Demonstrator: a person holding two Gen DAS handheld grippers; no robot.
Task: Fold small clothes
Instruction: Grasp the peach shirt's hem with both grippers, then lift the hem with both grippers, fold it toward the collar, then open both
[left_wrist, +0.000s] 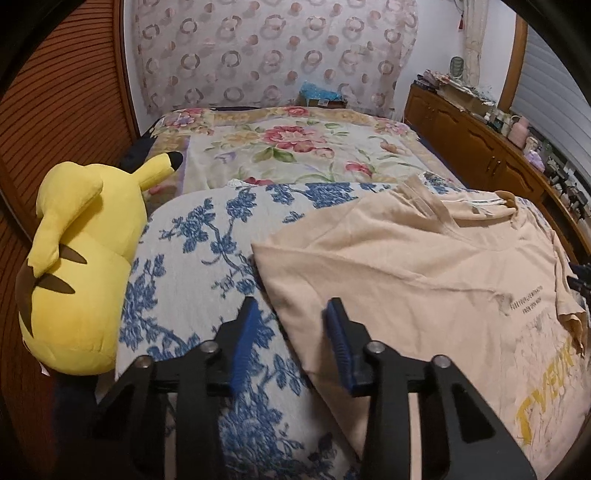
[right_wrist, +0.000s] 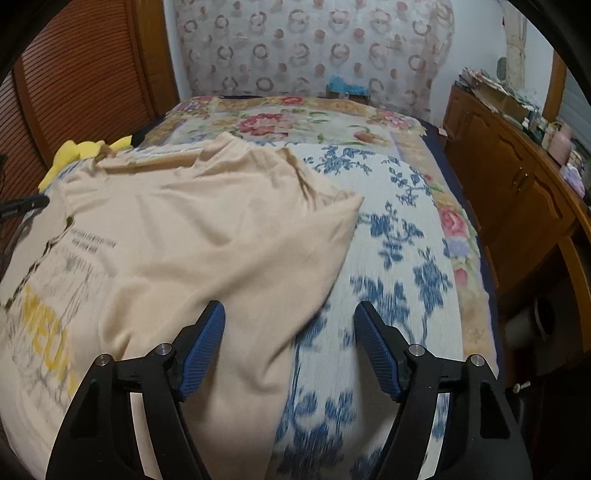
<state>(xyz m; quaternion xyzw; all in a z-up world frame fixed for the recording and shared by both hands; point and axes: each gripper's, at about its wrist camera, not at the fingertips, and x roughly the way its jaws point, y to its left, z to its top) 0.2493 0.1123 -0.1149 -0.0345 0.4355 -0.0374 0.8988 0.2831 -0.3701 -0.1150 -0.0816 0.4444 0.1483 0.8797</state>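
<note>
While the beige T-shirt lies spread on the blue-flowered cover at the near end of the bed, both grippers hang over its side edges, 1 to each side. The shirt lies print side up, its collar toward the far end of the bed and its yellow lettering near the front; it is creased and has a loose fold along the far sleeve.

The left gripper straddles the shirt's left edge: 1 of its fingers is over the cover, the other over the cloth, and the gap between them is fairly narrow. No cloth is pinched yet; nothing is lifted. The right gripper is spread wide and empty, its left finger over the shirt's right edge and its right finger over bare cover.

To do this step well, I would say each gripper ought to come down right at the hem line and catch only the top garment, not the cover beneath, since the 2 fabrics lie flat together. Matching grip points on both sides, at the same level along the shirt, would keep the fold straight. Smoothing the rumpled sleeve first would also help. The yellow plush toy sits just beside the left edge of the cover, so the left side has less room to swing.
</note>
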